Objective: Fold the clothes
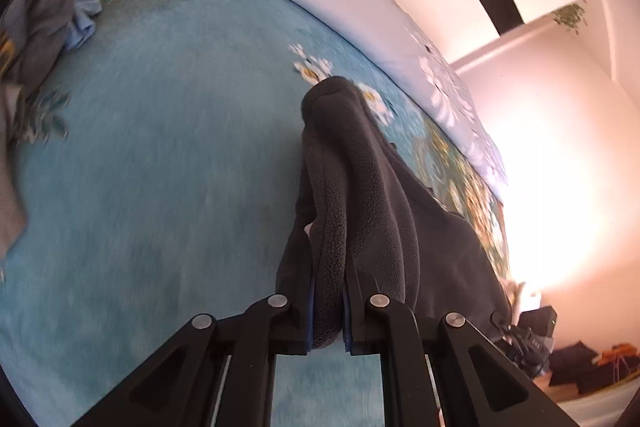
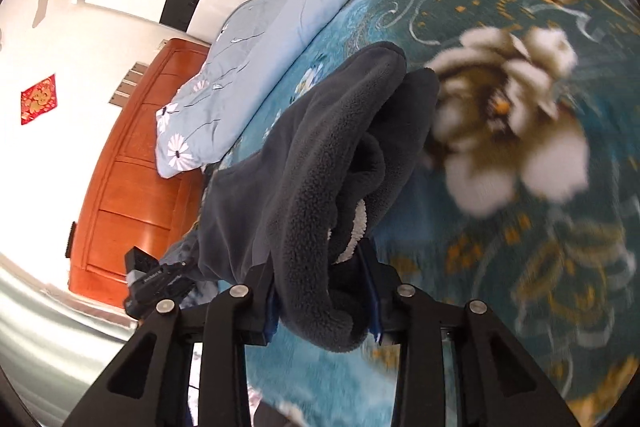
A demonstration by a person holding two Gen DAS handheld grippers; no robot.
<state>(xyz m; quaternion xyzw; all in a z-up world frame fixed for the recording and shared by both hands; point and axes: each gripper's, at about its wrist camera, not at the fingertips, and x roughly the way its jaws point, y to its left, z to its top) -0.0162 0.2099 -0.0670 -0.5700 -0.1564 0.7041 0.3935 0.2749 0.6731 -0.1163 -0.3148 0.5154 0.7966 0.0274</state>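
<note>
Left wrist: left gripper pinching bunched dark fleece garment, raised over teal floral blanket; pile of other clothes far left; best kept taut, level with other side; garment's far end cut off

Right wrist: right gripper clamped on same fleece; lower hem hidden; blanket blurred

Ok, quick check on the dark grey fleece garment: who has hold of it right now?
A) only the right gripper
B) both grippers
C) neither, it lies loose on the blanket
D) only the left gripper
B: the left gripper and the right gripper each pinch a bunch of the dark grey fleece garment above the teal floral blanket.
</note>
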